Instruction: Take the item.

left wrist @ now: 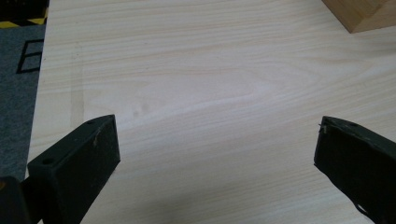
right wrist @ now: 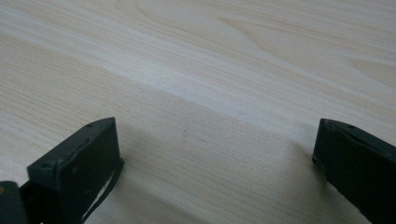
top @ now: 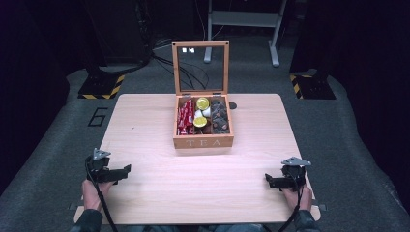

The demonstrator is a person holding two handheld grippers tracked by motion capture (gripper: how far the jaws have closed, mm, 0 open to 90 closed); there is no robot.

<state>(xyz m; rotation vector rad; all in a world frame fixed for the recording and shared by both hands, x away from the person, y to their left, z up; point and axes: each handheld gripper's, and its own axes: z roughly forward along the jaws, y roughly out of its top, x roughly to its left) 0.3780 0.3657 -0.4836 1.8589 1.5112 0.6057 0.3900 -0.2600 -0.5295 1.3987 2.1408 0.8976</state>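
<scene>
the person sat at the near edge of the pale wooden table [top: 145,125] with a gripper in each hand, both low over the bare wood at the near corners. the left gripper [top: 126,169] pointed inward from the left, the right gripper [top: 267,179] inward from the right, well apart from each other. in each gripper view the two black jaws stood wide apart with nothing but wood grain between them, so both tools were open and held nothing. the wooden tea box [top: 203,141] stood in the middle of the table toward the far side, well away from both grippers, its glass-paned lid [top: 200,67] raised upright. inside, red packets [top: 185,117] filled the left compartment, yellow-topped capsules [top: 202,103] lay in the middle one, and dark brown pieces [top: 219,116] sat in the right one. a corner of the box showed at the top right of the left gripper view.
</scene>
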